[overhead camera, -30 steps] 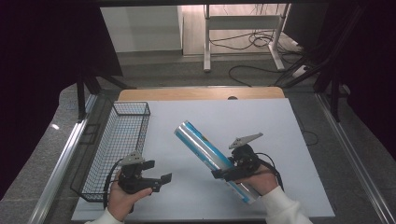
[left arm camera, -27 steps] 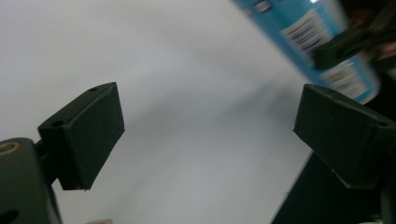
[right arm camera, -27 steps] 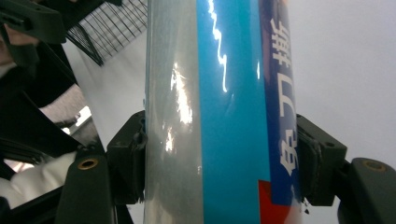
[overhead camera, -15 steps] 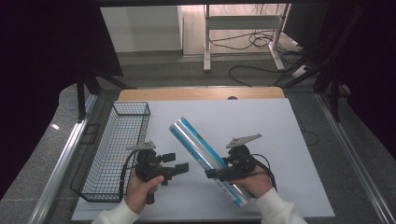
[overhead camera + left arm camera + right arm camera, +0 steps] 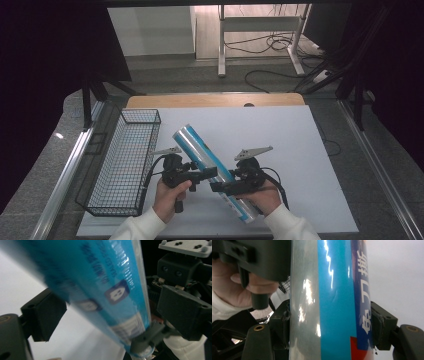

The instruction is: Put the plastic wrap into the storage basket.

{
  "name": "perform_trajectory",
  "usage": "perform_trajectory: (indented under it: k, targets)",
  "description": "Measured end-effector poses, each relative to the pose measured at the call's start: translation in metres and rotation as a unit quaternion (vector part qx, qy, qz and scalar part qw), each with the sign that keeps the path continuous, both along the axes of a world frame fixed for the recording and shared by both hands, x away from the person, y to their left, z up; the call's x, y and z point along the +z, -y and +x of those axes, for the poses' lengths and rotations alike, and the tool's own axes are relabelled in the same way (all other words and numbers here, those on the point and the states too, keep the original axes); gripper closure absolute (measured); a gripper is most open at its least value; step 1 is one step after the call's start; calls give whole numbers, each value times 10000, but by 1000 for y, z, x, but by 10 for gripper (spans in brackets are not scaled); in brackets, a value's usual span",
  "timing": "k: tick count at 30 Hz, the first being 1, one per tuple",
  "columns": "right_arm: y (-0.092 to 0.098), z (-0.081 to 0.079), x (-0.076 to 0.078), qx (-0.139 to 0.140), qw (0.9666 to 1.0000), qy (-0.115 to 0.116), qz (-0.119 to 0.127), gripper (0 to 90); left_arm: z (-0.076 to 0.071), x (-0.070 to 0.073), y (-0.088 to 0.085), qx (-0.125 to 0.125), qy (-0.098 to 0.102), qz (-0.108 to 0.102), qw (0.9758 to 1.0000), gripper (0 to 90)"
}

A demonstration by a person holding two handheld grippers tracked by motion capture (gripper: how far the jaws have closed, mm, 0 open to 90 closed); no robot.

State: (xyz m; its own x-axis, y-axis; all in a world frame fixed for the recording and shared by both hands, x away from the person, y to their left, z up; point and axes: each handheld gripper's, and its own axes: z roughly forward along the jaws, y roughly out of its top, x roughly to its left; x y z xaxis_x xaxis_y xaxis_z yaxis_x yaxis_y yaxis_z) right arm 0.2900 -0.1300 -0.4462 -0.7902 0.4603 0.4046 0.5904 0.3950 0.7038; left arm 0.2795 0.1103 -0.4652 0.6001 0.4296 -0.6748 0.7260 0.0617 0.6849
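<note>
- My right gripper [image 5: 216, 187] is clamped across the long blue-and-silver roll [image 5: 212, 167]; in the right gripper view both pads [image 5: 379, 325] press the wrap on opposite sides, so the hold reads as firm.
- The roll lies on a slant above the white table [image 5: 310, 150], its silver end rising away from my right fingers and its near end passing under my right hand [image 5: 262, 196].
- My left gripper [image 5: 214, 171] is brought in just beside the right one, jaws spread wide and just closed a little; the roll runs between them.
- In the left gripper view one pad [image 5: 43, 312] stands off the wrap; contact on the other side I cannot tell, the picture being blurred.
- Judgement: the step in hand is taking a second grip. To do it well I should square the left jaws across the roll, close evenly on the wrap, and keep the right clamp steady until the left bites.
- The wire basket [image 5: 122, 160] stands well apart, beyond my left fingers.
</note>
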Motion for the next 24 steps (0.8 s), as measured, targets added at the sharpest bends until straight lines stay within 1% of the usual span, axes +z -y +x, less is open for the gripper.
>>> perform_trajectory:
  k: [1, 3, 4, 6, 7, 8, 9, 10, 11, 13, 16, 20, 22, 24]
  targets:
    - [-2, -1, 0, -8, 10000, 25, 5, 323, 0, 0, 1, -11, -6, 13, 10000, 116]
    - [-5, -1, -1, -4, 10000, 38, 55, 323, -2, 0, 2, 57, 50, 66, 9999, 155]
    - [-6, -2, -1, -2, 10000, 32, 74, 323, -2, 0, 1, 78, 29, 53, 10000, 158]
    - [-7, -2, -1, -6, 9999, 57, 112, 322, 0, -1, -4, 78, -165, -151, 9997, 188]
    - [-8, -2, -2, -5, 9999, 45, 131, 322, 1, -1, -5, 73, -210, -206, 9995, 208]
    - [-8, -2, -2, -9, 9999, 45, 133, 322, 2, -3, -7, 53, -333, -345, 9988, 220]
    - [-8, -2, -2, -16, 9999, 49, 99, 321, 3, -4, -8, 52, -362, -395, 9985, 237]
    - [-9, -3, -3, -24, 10000, 57, 68, 320, 4, -6, -10, 36, -480, -513, 9975, 252]
    - [-10, -3, -4, -14, 10000, 66, 35, 320, 5, -7, -11, 24, -528, -541, 9971, 266]
    - [-12, -4, -7, 5, 9999, 101, 2, 318, 5, -6, -12, 10, -539, -518, 9972, 286]
    - [-14, -4, -10, 31, 10000, 68, -13, 315, 4, -5, -13, -11, -473, -414, 9980, 299]
    - [-16, -5, -11, 25, 10000, 92, 10, 310, 5, -5, -15, -21, -504, -438, 9978, 307]
    - [-16, -4, -11, 50, 9999, 76, 67, 277, 5, -5, -15, -25, -532, -471, 9975, 309]
    - [-17, -4, -11, 97, 9999, -5, 117, 228, 4, -4, -16, -37, -510, -451, 9977, 312]
